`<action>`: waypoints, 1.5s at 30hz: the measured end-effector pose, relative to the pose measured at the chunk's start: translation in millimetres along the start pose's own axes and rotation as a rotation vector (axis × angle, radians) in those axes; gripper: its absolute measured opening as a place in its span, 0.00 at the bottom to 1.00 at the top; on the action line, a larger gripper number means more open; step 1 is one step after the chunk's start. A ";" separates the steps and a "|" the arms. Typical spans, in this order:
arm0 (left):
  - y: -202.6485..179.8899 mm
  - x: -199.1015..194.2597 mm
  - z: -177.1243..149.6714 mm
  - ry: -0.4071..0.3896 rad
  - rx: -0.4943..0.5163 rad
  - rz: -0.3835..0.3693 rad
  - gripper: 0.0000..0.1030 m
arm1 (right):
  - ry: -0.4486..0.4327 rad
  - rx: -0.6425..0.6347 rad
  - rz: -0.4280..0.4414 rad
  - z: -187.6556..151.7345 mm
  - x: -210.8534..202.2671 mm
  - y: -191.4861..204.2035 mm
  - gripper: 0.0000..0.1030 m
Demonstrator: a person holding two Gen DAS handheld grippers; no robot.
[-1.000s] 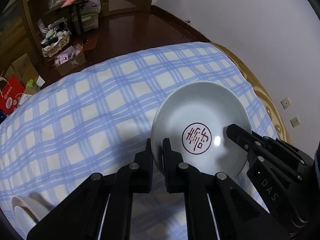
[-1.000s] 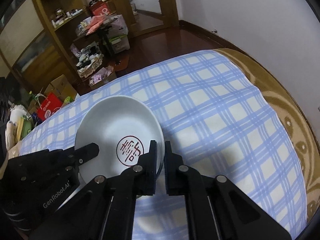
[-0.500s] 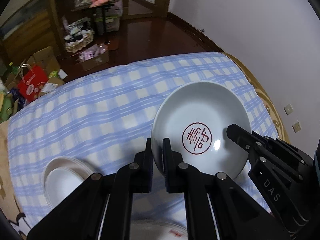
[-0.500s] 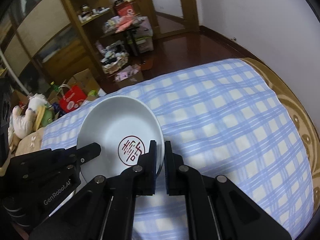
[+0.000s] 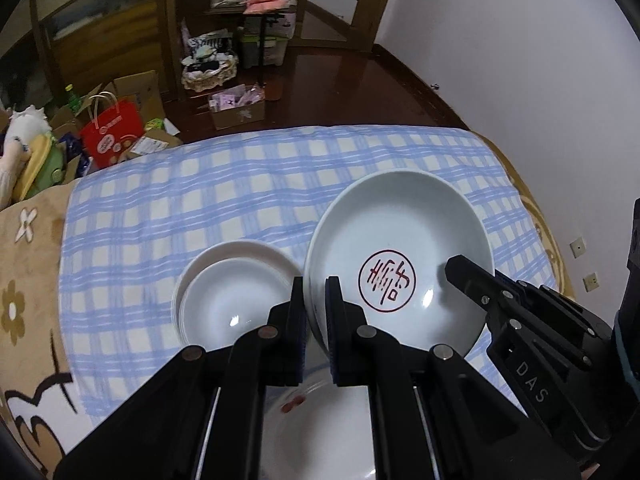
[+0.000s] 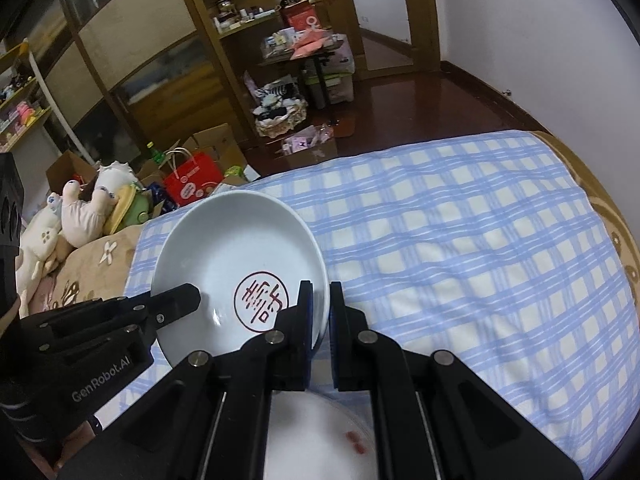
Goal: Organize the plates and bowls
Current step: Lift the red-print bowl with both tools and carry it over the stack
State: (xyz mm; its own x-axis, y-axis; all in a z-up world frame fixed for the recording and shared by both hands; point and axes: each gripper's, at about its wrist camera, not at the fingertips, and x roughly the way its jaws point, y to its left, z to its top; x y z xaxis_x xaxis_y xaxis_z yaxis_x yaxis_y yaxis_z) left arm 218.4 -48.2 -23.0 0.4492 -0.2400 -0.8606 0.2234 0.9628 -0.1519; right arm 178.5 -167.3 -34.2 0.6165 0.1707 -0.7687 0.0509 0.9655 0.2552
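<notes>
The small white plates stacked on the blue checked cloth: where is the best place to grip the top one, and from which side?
Probably the raised rim of the small plates, at its near edge, coming from above with one tong finger inside the rim and one outside. The plate lies flat and shallow, so only the rim gives a thin lip to pinch.

A lived-in home bedroom: a bed (image 5: pixel 240 184) under a blue-checked cover, plush toys (image 6: pixel 80 208) beside it, wooden shelves (image 6: pixel 240 20) crowded with clutter, cardboard boxes (image 5: pixel 236 110) on dark floorboards.

Bowls (image 5: pixel 234 292) left of held plate (image 5: pixel 400 260)
</notes>
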 end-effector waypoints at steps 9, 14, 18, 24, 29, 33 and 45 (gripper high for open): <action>29.0 -7.1 -13.2 0.001 -0.008 0.030 0.09 | 0.011 -0.027 0.020 -12.5 6.3 29.8 0.08; 42.3 -5.8 -22.1 -0.018 -0.025 0.040 0.09 | 0.018 -0.050 0.033 -17.7 15.5 43.7 0.08; 56.2 3.4 -32.0 -0.017 -0.049 0.059 0.09 | 0.044 -0.064 0.050 -22.0 30.3 51.6 0.08; 73.1 19.1 -47.7 -0.023 -0.072 0.084 0.09 | 0.038 -0.171 -0.023 -36.5 46.0 76.0 0.08; 83.4 24.0 -52.0 -0.062 -0.094 0.077 0.09 | 0.015 -0.126 -0.009 -40.8 59.4 74.9 0.08; 91.3 35.2 -55.3 -0.063 -0.116 0.047 0.10 | -0.001 -0.069 0.006 -42.6 66.7 70.5 0.08; 104.7 66.7 -57.6 -0.029 -0.103 0.053 0.10 | -0.004 -0.042 -0.016 -56.3 92.8 74.2 0.08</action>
State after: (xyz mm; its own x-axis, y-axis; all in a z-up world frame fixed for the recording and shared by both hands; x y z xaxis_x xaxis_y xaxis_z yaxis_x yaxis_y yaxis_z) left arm 222.0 43.8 -124.4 0.4830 -0.1908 -0.8545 0.1095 0.9815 -0.1573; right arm 195.2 -68.7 -119.7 0.6194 0.1546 -0.7697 0.0275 0.9755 0.2181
